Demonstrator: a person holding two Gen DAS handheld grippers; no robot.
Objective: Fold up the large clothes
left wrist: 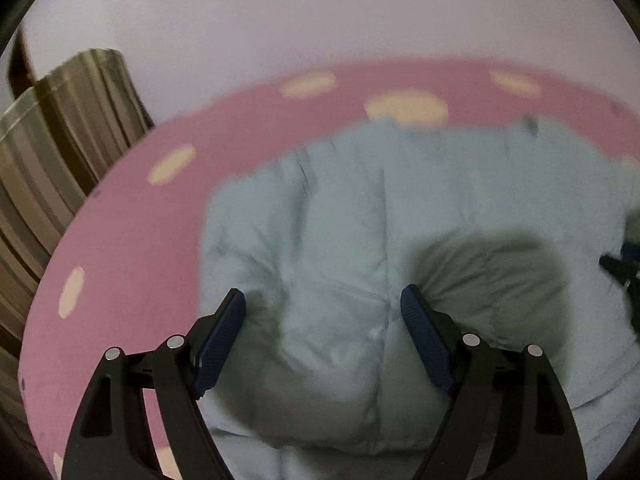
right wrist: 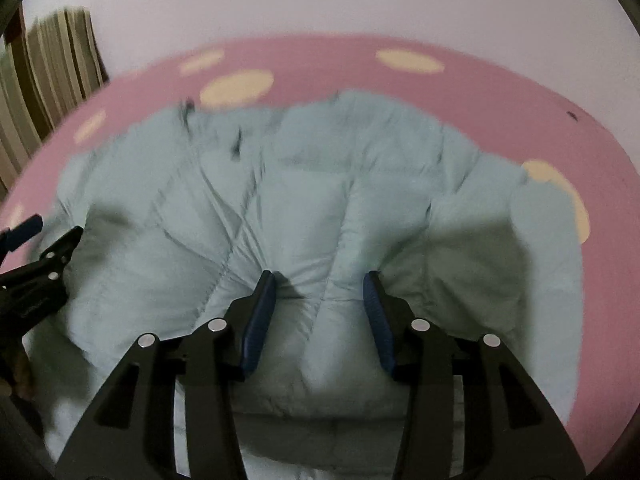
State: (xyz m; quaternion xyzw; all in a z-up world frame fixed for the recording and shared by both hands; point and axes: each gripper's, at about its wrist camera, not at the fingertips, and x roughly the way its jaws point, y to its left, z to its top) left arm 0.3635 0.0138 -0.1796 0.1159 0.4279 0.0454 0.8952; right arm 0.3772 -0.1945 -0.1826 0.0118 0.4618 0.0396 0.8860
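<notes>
A pale blue puffer jacket (left wrist: pixel 340 220) lies bunched on a pink cover with cream dots (left wrist: pixel 132 232). In the left wrist view my left gripper (left wrist: pixel 322 296) points down onto the jacket's left part, its jaws wide, with a thick puff of quilting filling the gap and touching both blue pads (left wrist: pixel 224 332). In the right wrist view the jacket (right wrist: pixel 304 184) spreads across the cover, and my right gripper (right wrist: pixel 318 280) pinches a raised fold of it, with creases running to both pads (right wrist: pixel 258 320). Each gripper shows at the edge of the other's view: right gripper (left wrist: pixel 624 276), left gripper (right wrist: pixel 44 236).
The pink cover (right wrist: pixel 320 60) ends at a plain pale wall (left wrist: pixel 320 12). A brown and beige striped cloth (left wrist: pixel 48 140) hangs at the far left, also in the right wrist view as the striped cloth (right wrist: pixel 48 64). Bare cover borders the jacket on the left and far side.
</notes>
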